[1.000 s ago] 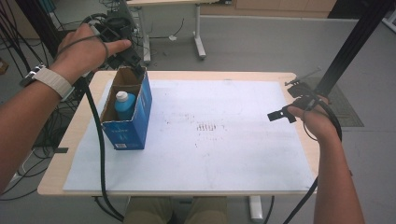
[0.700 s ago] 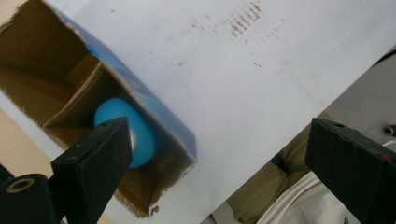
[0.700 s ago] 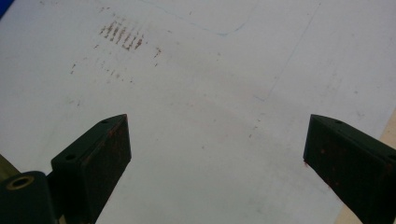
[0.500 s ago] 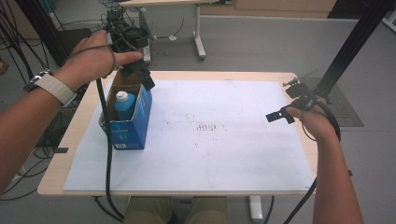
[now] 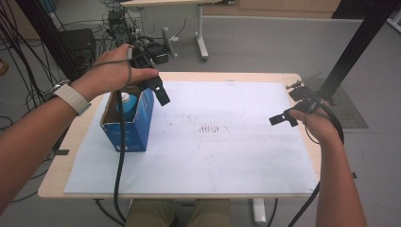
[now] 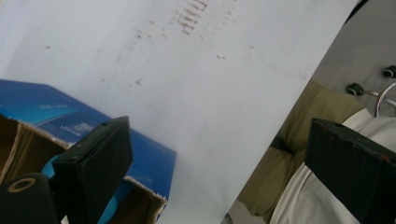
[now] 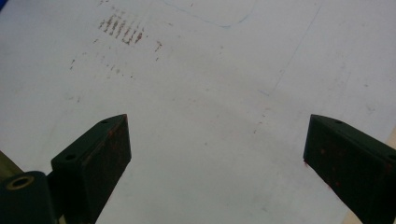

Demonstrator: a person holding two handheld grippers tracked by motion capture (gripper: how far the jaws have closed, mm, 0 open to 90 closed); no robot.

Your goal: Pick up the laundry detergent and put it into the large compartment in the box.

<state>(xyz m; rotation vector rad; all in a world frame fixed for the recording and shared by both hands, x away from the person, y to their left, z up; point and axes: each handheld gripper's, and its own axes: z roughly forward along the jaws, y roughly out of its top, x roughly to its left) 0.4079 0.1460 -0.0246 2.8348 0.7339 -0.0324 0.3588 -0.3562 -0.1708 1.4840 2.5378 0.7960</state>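
Two grippers were in play: our left gripper [image 5: 158, 90] hung wide open with nothing in it, just above the far end of the blue box [image 5: 127, 124] (a blue bottle [image 5: 126, 100] stood inside), on the white sheet [image 5: 227, 142] covering the table [image 5: 56, 182]. Our right gripper [image 5: 283, 117], equally wide open and empty, hovered well apart near the sheet's right edge.

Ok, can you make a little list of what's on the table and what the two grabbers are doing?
box: blue carton, top open, standing on the white sheet at the table's left
inside box: blue bottle with white cap
left hand-held gripper: jaws open, above the box's far right corner
right hand-held gripper: jaws open, over the sheet's right edge, holding nothing
sheet marks: reddish smudges near the middle
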